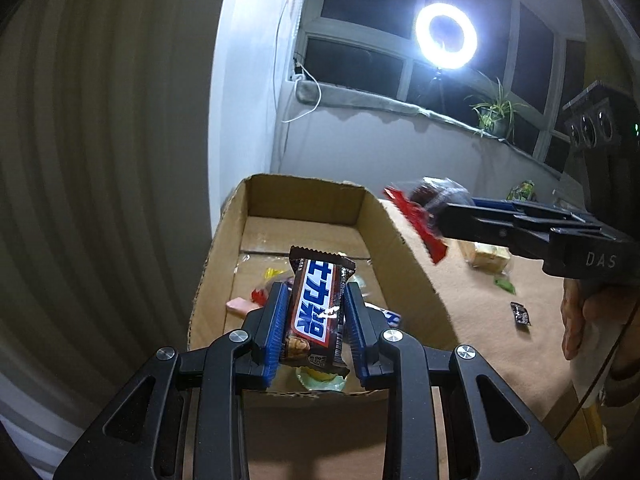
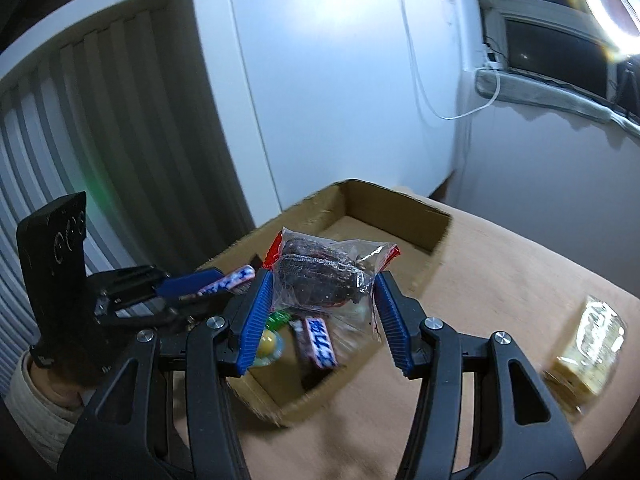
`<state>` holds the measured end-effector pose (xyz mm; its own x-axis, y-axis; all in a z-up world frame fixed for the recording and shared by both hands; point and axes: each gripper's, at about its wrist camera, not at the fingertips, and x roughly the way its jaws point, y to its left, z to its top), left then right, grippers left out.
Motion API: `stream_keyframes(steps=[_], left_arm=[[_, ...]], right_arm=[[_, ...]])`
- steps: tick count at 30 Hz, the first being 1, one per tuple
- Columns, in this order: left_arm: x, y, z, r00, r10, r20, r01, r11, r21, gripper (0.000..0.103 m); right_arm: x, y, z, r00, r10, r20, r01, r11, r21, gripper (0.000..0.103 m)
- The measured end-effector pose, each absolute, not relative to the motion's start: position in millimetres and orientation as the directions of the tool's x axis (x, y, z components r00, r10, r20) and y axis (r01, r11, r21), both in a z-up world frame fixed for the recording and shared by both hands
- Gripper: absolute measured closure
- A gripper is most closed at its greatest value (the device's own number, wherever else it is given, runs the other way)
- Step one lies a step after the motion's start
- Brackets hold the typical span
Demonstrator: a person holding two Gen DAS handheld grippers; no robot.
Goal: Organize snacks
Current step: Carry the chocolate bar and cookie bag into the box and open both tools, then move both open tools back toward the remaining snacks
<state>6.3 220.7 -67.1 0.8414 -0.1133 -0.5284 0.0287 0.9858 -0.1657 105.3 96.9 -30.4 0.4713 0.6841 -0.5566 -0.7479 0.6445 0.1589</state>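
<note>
1. Grippers: two in view. The left gripper (image 1: 314, 312) is clenched on one brown chocolate bar (image 1: 316, 312) with a blue-and-white label; the blue pads press both long sides of the wrapper. The bar is held above the near part of the cardboard box (image 1: 404, 264).
2. The right gripper (image 2: 324, 312) is clenched on one clear plastic packet (image 2: 320, 276) with red ends and dark contents. Both pads bear on the packet's sides. In the left wrist view the packet sits at the box's right wall, over the rim; in the right wrist view it hangs over the box interior.
3. Container: one open-topped cardboard box standing on the tan table surface (image 2: 500, 288), with no compartments.
4. Box contents, as far as they can be counted. Right wrist view: one loose chocolate bar (image 2: 318, 342) of the same kind as the held one, one yellow round sweet (image 2: 267, 344) in a pale wrapper, one green-wrapped sweet (image 2: 278, 319). Left wrist view: one pink piece (image 1: 238, 305) and one yellow-wrapped item (image 1: 274, 272) on the box floor; further pieces are hidden behind the held bar.
5. Items outside the box, on the table: one clear-wrapped yellowish snack (image 2: 584, 340), one small dark wrapper (image 1: 521, 313), one small green item (image 1: 505, 285), and one green-patterned packet (image 1: 522, 191) at the far edge.
6. Hands: part of one hand (image 1: 580, 320) is visible under the right gripper body.
</note>
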Motion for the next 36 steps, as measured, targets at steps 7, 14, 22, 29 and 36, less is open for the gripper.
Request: stream_keyframes(steps=[7,14,22,29,36], left_arm=[[15,218,-76,0.824,-0.063,-0.562,-0.012,0.992,-0.128,0.064],[3,225,-64,0.857,-0.022,-0.515,-0.059,0.989,-0.139,0.038],[-2,222,-60,0.855,-0.005,-0.519,-0.072,0.989,-0.127,0.033],[-7,206,-49,0.867,-0.034,-0.496,-0.031,0.992,-0.123,0.024],[-3,176,-46,0.858,-0.099,-0.504,0.048,0.992,-0.113,0.024]], right_arm=[[116,107,-42,0.469,0.675,-0.57,-0.743,0.65,0.159,0.034],[110,71,-48,0.519,0.635,-0.573,-0.689,0.707,0.16,0.034],[89,43,-55,0.566,0.593,-0.573,-0.634,0.757,0.156,0.029],[51,14,-76,0.62,0.525,-0.583,-0.585,0.805,0.102,0.029],[39,-27,-109,0.618,0.456,-0.641,-0.505,0.855,0.121,0.029]])
